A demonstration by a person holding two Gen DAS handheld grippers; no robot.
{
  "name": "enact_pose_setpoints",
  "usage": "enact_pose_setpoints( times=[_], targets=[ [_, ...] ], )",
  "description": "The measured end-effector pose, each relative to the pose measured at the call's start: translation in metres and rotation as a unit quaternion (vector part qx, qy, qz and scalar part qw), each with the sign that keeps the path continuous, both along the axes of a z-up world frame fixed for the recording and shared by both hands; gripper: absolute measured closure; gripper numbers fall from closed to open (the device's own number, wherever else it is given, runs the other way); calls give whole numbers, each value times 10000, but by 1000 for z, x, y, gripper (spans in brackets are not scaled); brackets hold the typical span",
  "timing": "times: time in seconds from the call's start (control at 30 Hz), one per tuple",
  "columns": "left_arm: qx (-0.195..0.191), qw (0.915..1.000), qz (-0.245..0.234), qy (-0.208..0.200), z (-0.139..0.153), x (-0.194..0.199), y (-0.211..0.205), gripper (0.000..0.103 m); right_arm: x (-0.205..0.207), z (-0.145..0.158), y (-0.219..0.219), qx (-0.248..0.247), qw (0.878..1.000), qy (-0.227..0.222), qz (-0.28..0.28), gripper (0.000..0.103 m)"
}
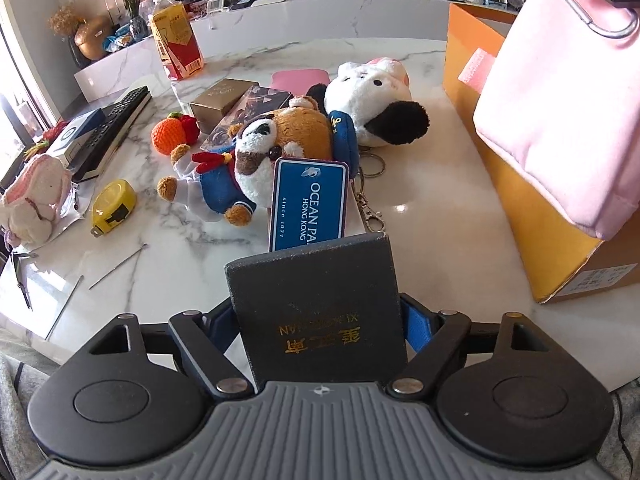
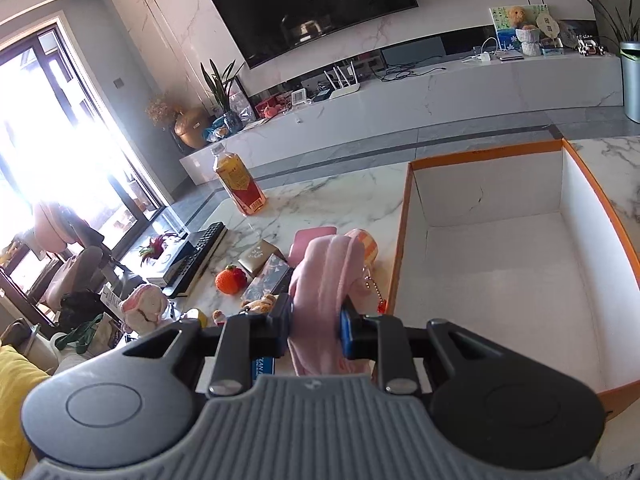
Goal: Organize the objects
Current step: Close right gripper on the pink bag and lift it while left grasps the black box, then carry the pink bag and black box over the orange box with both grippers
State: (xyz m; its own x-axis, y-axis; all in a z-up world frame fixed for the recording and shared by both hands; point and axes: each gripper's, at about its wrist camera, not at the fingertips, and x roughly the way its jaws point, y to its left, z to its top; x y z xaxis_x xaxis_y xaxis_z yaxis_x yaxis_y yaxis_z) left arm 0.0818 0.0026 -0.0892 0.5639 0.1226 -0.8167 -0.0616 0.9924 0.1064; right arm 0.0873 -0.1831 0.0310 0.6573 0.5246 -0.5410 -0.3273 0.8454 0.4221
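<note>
Left tool [image 1: 320, 312]: clamped narrow on a dark gray box [image 1: 316, 312] with gold lettering, held above the near edge of the desk [image 1: 432, 184].
Right tool [image 2: 316, 324]: closed on a pink fabric pouch [image 2: 320, 280], lifted clear of the desk just left of the orange box [image 2: 404, 240]; the left-wrist view shows the same pouch hanging at upper right with a metal carabiner [image 1: 592, 8] at its top.
Orange box: open, white inside, and bare in the part that shows; it stands on the right side of the desk with its left wall just beside the pouch.
Left on the desk: dog plush [image 1: 256, 160] and white cat plush [image 1: 372, 100] lying together mid-desk, a blue Ocean Park tag [image 1: 308, 204] just beyond the gray box, crochet orange [image 1: 176, 132], yellow tape measure [image 1: 112, 208], remote [image 1: 112, 132] and tea bottle [image 1: 176, 40] to the left and far left.
Risk, pouch: it is soft and hangs low, so it may well drag on the box's left wall on the way in and shift or tip the box.
Risk, gray box: it sticks far out past the pads; a tilt could let it pivot or slip, and its far end could knock the tag or plush.
Risk, tools: both probably head for the same box, so they could collide above it.
Open room: plenty inside the box and over its far right; the middle of the desk is crowded, with bare marble between the plush and the box wall.
</note>
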Motion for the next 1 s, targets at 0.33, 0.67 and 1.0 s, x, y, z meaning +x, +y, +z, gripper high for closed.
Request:
enact_pose_setpoints(
  times=[0.33,0.67,1.0],
  targets=[
    [-182,9996,162,-152,1,-3,7,11,-2,1,1,-139,9999,-45,23,77],
    [27,9970,115,-761,36,-20,1,12,-17,16,1,-357,9990,-275,-55,77],
    [-255,9908,-137,-1320,103,-7,-27,12,-20,47,-30,-361,9952,-651,-634,77]
  ],
)
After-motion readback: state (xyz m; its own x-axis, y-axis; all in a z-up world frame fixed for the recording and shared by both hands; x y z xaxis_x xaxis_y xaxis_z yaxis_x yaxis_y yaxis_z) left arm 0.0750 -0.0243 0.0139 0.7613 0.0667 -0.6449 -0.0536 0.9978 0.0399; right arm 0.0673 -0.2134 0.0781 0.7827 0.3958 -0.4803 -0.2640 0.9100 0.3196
